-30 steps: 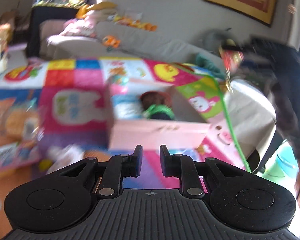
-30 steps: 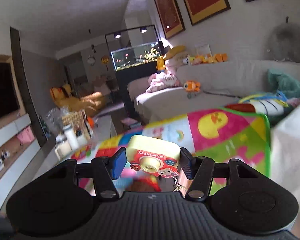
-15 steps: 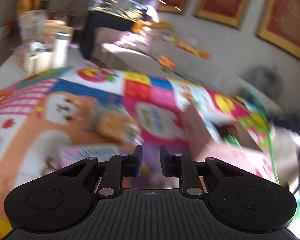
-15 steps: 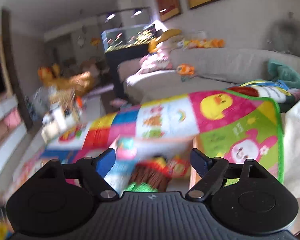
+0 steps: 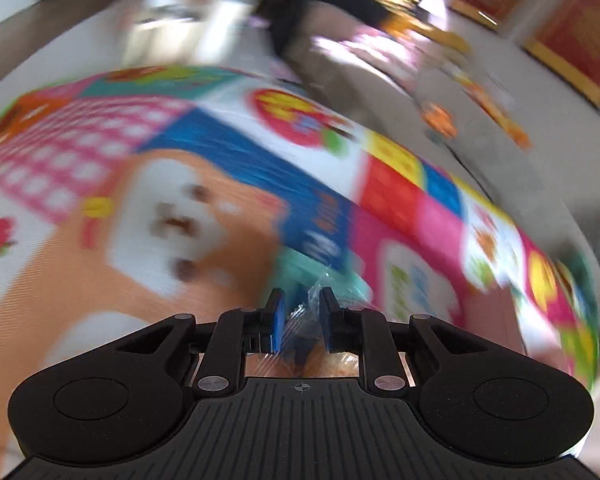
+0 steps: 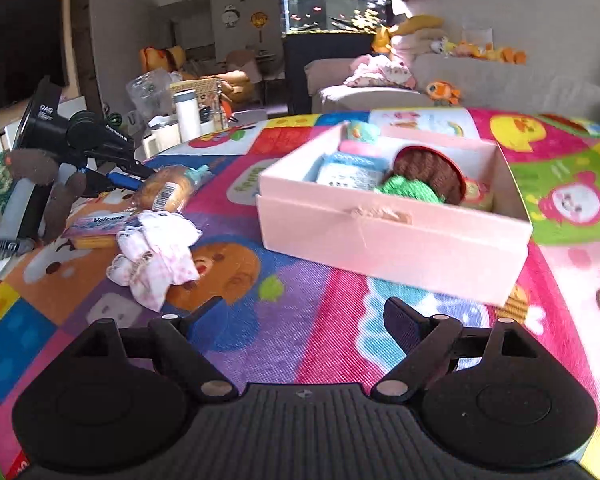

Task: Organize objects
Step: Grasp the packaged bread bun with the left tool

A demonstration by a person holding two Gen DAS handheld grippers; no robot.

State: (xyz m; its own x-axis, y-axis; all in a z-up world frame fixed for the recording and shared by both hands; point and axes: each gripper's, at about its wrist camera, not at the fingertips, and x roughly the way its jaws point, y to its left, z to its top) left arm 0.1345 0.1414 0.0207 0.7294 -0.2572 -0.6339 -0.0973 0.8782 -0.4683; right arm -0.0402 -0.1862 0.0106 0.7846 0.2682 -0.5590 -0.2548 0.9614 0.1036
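My left gripper (image 5: 301, 312) is shut on the clear wrapper of a bagged bun (image 5: 306, 354), orange with a teal end; the view is blurred. In the right wrist view the left gripper (image 6: 112, 176) shows at the bun (image 6: 166, 190) on the mat's left side. My right gripper (image 6: 302, 314) is open and empty above the mat, in front of the pink box (image 6: 384, 228). The box holds a brown and green knitted toy (image 6: 424, 180), a blue packet (image 6: 350, 170) and other small things.
A pink-white cloth (image 6: 154, 254) and a flat "Volcano" packet (image 6: 98, 224) lie on the colourful play mat (image 6: 308, 320) left of the box. A white bottle (image 6: 187, 114) and clutter stand at the far left edge. A sofa (image 6: 480, 84) lies behind.
My right gripper opened and no longer holds the yellow toy camera; it pulled back from the box. My left gripper swung left to the bun and closed on its wrapper.
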